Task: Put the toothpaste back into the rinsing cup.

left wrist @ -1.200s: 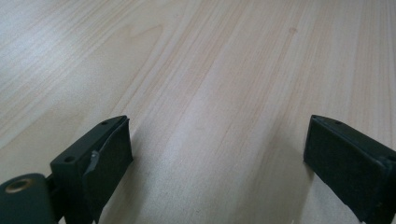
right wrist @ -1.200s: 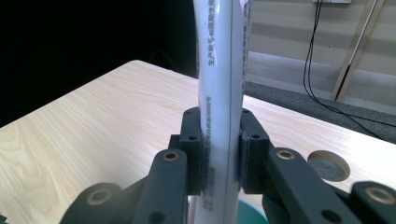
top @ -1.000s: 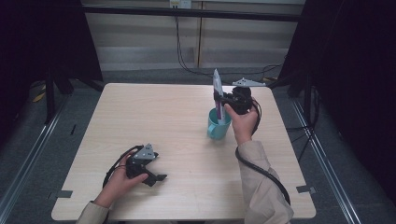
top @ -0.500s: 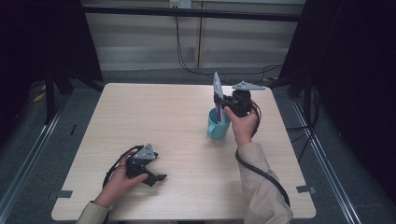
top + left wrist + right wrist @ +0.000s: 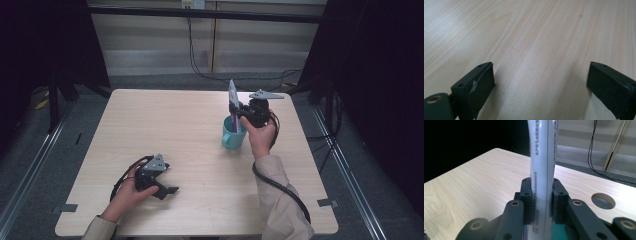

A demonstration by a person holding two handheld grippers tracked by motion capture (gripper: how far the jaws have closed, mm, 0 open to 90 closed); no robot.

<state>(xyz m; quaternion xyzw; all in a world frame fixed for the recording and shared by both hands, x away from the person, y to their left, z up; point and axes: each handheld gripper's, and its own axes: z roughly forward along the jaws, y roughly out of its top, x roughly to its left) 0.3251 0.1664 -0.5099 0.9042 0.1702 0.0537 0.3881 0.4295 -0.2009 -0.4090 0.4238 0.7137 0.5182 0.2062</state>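
Observation:
A white and purple tube stands upright with its lower end inside a teal cup at the table's right middle. My right gripper is shut on the tube just above the cup's rim. In the right gripper view the tube rises between the two pads of that gripper, and the cup shows below. My left gripper rests on the table near the front left, held by a hand. Its jaws stand wide open over bare wood with nothing between them.
The light wooden table has a round cable hole near its far right corner. Black cables run along the floor behind the table. Dark curtains hang on both sides.

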